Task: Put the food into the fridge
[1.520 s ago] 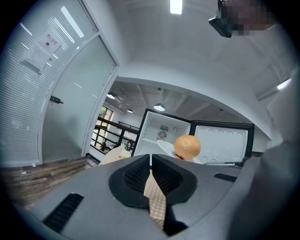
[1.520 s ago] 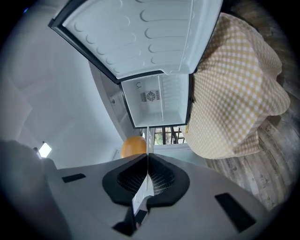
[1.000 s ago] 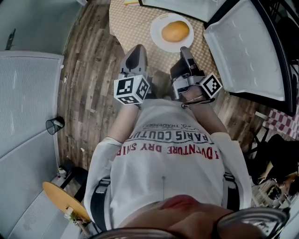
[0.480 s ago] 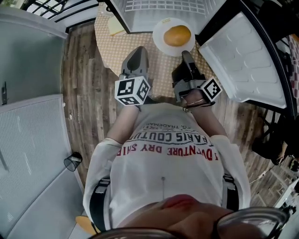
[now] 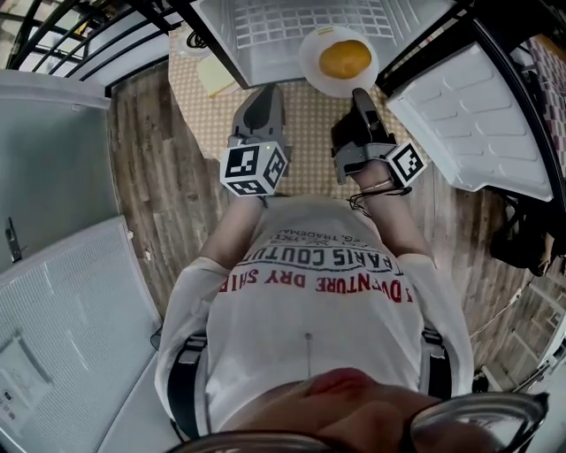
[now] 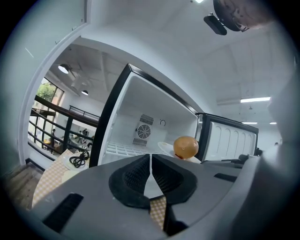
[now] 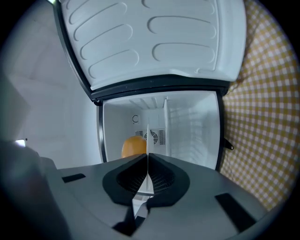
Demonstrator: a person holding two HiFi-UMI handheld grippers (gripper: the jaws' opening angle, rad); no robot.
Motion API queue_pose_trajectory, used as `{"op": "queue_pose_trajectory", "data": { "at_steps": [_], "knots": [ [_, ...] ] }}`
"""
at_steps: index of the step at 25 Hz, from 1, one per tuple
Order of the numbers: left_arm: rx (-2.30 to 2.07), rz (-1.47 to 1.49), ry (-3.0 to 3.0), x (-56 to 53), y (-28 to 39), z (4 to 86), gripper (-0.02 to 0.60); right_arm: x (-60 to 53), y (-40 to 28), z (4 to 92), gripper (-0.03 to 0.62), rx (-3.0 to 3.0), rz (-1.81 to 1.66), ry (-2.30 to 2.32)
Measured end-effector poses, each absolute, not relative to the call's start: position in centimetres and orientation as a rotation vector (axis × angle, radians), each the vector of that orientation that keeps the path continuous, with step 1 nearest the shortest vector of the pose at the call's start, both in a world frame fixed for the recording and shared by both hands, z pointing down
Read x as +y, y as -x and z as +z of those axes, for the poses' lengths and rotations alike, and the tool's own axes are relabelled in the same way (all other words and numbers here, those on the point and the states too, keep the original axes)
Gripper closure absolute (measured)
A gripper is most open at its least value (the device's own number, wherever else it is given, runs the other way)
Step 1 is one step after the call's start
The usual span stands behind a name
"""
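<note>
A golden bun lies on a white plate. My right gripper is shut on the plate's near rim; in the right gripper view the rim shows as a thin white edge between the jaws, with the bun behind. The plate hangs at the mouth of the open white fridge, by its wire shelf. My left gripper is level with it to the left, shut and empty. In the left gripper view my left gripper points at the fridge, with the bun to the right.
The fridge door stands open at the right. The fridge sits on a checked cloth with a yellow note and a coiled cable at its left. Black railings and a wooden floor lie to the left.
The person has moved toward the fridge. The plate with the bun, still in the right gripper, has gone from over the cloth to the fridge's mouth. Both grippers stay shut.
</note>
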State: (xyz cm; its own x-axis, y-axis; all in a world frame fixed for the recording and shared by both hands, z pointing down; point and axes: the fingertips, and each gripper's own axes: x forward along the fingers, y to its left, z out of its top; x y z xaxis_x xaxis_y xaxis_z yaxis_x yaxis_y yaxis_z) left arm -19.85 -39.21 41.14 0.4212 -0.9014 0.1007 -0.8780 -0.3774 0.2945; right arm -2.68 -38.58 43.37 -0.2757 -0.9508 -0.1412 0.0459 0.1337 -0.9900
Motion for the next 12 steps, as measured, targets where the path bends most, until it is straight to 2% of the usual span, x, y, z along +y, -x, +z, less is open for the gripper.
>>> {"op": "queue_pose_trajectory", "data": {
  "at_steps": [12],
  "knots": [
    [-1.429, -0.059, -2.405, -42.6, 21.3, 43.1, 0.549, -43.5, 4.1, 44.9, 0.565, 1.371, -1.299, 1.074]
  ]
}}
